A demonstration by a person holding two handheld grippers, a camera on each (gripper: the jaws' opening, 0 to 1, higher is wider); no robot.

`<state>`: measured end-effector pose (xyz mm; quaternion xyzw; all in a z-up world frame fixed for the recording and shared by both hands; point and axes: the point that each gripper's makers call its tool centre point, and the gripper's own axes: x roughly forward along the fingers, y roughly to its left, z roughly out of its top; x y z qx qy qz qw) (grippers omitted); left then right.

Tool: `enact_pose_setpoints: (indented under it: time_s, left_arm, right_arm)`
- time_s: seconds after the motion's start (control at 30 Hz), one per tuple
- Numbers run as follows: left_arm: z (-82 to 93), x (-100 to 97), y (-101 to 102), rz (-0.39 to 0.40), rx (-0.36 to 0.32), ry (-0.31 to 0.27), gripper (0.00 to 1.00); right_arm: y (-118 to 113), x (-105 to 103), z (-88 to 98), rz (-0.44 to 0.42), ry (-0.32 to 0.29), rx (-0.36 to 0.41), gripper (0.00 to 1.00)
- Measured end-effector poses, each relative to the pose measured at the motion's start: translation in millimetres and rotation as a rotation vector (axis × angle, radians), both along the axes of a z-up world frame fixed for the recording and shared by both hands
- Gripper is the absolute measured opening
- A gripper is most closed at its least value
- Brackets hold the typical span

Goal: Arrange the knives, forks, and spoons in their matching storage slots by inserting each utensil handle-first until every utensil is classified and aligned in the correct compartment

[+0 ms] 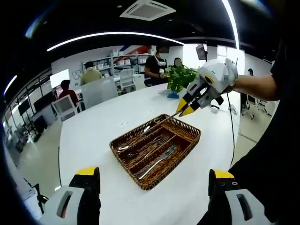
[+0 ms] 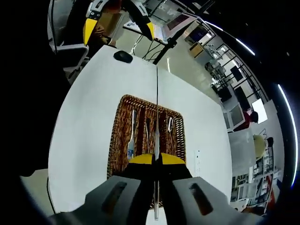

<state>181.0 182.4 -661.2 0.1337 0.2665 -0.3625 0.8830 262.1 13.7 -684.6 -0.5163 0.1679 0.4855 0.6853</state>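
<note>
We see a wicker tray (image 1: pixel 193 136) with lengthwise compartments on a white surface (image 1: pixel 103 126), holding cutlery: a spoon (image 1: pixel 133 140) in the far slot, forks (image 1: pixel 157 143) in the middle, a knife (image 1: pixel 157 161) in the near slot.

The right tongs (image 1: pixel 183 108) come in from the right of the left gripper view, above the tray's far corner, closed on a slim utensil (image 1: pixel 161 122) that slants down toward the far slot; we cannot tell which kind it is. In the right gripper view the right tongs (image 2: pixel 157 159) pinch the utensil (image 2: pixel 157 93) between their yellow tips, its thin shaft running straight ahead over the tray (image 2: pixel 117 140).

The left tongs (image 1: pixel 154 176) stand wide apart, nothing between them, well short of the tray. In the right gripper view the left tongs (image 2: pixel 119 23) sit beyond the tray's far end, also spread.

A potted plant (image 1: pixel 180 77) stands farther back.
</note>
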Motion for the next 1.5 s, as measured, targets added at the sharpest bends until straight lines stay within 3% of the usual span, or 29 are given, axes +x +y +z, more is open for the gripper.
enact_pose_setpoints:
  time_s: [0.77, 1.2, 1.37, 1.5]
  left_arm:
    - [3.3, -0.6, 10, 0.02, 0.001, -0.003, 1.0]
    - [4.0, 4.3, 13, 0.028, 0.007, -0.013, 1.0]
    - [8.0, 7.3, 15, 0.034, 0.013, -0.048, 1.0]
    - [9.7, 10.4, 20, 0.059, -0.004, -0.039, 1.0]
  right_arm:
    - [5, 30, 13.6, -0.028, -0.071, -0.004, 0.0]
    - [7, 33, 6.2, -0.053, -0.104, 0.011, 0.0]
    - [8, 32, -0.8, -0.054, -0.103, 0.012, 0.0]
    - [8, 32, -8.6, -0.056, -0.101, 0.011, 0.0]
